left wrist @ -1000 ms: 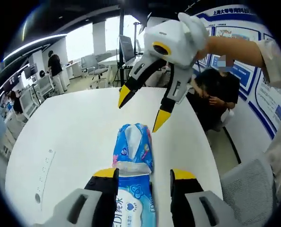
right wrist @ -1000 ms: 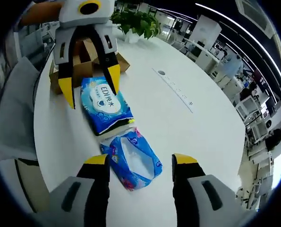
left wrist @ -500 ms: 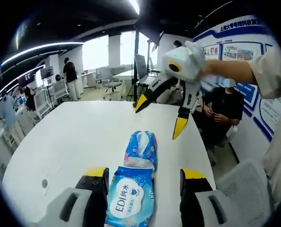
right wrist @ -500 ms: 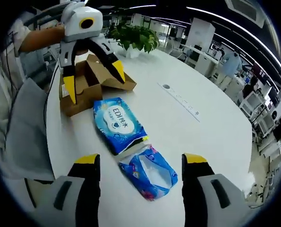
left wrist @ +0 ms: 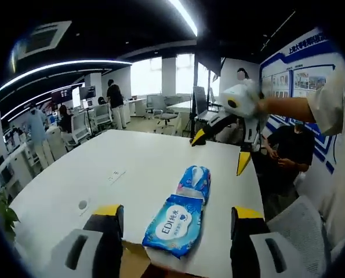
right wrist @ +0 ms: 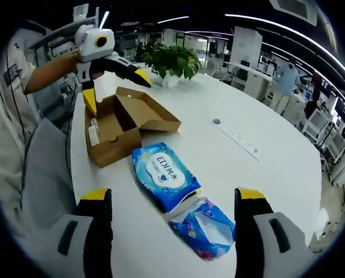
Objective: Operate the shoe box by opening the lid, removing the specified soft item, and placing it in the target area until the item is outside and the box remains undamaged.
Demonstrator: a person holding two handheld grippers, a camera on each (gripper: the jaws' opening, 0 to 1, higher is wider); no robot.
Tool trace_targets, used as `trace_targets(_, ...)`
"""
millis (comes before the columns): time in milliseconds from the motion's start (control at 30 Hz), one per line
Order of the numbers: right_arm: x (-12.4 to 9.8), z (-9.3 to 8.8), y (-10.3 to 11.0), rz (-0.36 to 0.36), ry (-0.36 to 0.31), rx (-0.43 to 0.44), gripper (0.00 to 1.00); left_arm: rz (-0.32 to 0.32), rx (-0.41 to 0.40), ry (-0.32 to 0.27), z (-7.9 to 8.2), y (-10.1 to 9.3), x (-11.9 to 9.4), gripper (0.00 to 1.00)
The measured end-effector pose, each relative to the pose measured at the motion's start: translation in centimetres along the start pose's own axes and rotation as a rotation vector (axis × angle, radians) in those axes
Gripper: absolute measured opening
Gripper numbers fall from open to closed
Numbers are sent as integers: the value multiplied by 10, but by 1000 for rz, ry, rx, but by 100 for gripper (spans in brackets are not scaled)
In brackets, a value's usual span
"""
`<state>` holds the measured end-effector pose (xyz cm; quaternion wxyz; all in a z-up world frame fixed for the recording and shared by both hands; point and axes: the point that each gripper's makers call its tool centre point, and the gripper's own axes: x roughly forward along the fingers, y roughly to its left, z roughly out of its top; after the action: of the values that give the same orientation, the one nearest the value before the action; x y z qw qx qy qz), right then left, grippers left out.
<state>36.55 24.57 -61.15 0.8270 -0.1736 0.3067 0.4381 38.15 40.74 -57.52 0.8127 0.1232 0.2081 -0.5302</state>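
2 blue wipe packs (left wrist: 181, 215) lie on the white table (left wrist: 126, 168), between both grippers' spread fingers (left wrist: 108, 212).

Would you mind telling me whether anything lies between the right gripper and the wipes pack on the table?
Nothing visible does. The wipes pack lies on the bare table ahead of the open right gripper, with the patterned pack touching its near end and the open box beyond it.

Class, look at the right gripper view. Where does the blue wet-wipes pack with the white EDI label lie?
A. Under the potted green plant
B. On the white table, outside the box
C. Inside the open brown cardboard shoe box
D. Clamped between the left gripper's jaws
B: the blue wet-wipes pack with the white EDI label lies flat on the white table, apart from the open brown cardboard shoe box, and neither gripper touches it.
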Motion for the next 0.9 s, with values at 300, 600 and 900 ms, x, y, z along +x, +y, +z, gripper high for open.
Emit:
trace_targets(300, 7, 21, 23, 43, -50, -5, 90, 93, -55, -34, -20, 12, -52, 89)
trace_targets(600, 19, 38, 44, 98, -69, -63, 90, 164, -127, -90, -37, 11, -99, 100)
trace_targets(900, 36, 60, 66, 174, -101, -157, 85, 252, -159, -79, -66, 15, -137, 100)
